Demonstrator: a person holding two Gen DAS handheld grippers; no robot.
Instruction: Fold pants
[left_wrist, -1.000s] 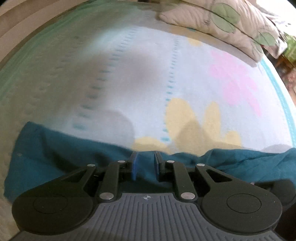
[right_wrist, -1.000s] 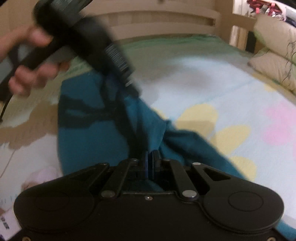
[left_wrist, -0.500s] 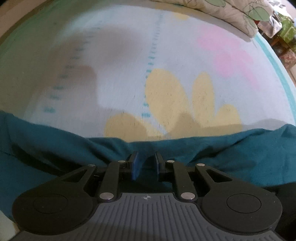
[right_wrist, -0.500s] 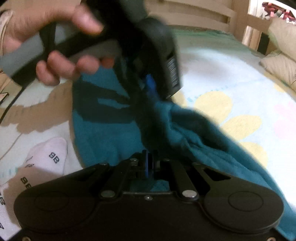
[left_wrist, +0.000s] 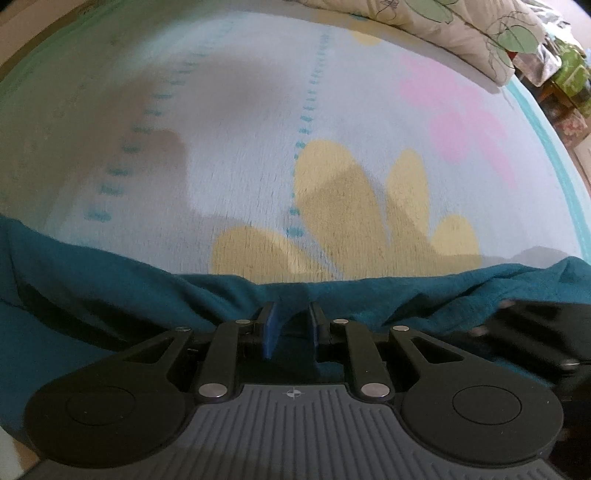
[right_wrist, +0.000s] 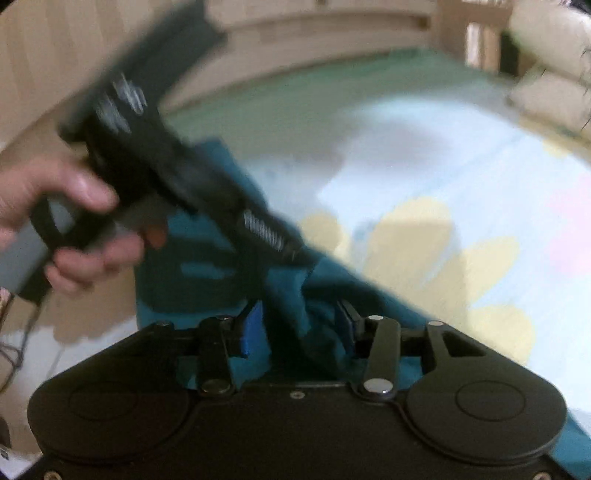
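Note:
Teal pants (left_wrist: 110, 288) lie bunched across the near part of the flowered bed sheet (left_wrist: 332, 147). My left gripper (left_wrist: 291, 328) is shut on a fold of them, which rises between its blue pads. In the right wrist view a hand (right_wrist: 74, 206) holds that left gripper (right_wrist: 295, 254), tip down on the pants (right_wrist: 177, 291). My right gripper (right_wrist: 300, 326) has its jaws opening. A bunch of teal cloth stands loose between its blue pads (right_wrist: 253, 328). The right gripper (left_wrist: 535, 332) shows as a dark blur at the right of the left wrist view.
Leaf-print pillows (left_wrist: 461, 33) lie at the far right end of the bed, also pale pillows (right_wrist: 546, 74) in the right wrist view. A wooden bed frame (right_wrist: 332, 37) runs along the far side. Cluttered boxes (left_wrist: 565, 88) stand beyond the bed's right edge.
The right gripper's jaws, shut on the pants before, now stand apart with the cloth loose between them. The left gripper stays shut on its fold and has sunk closer to the sheet.

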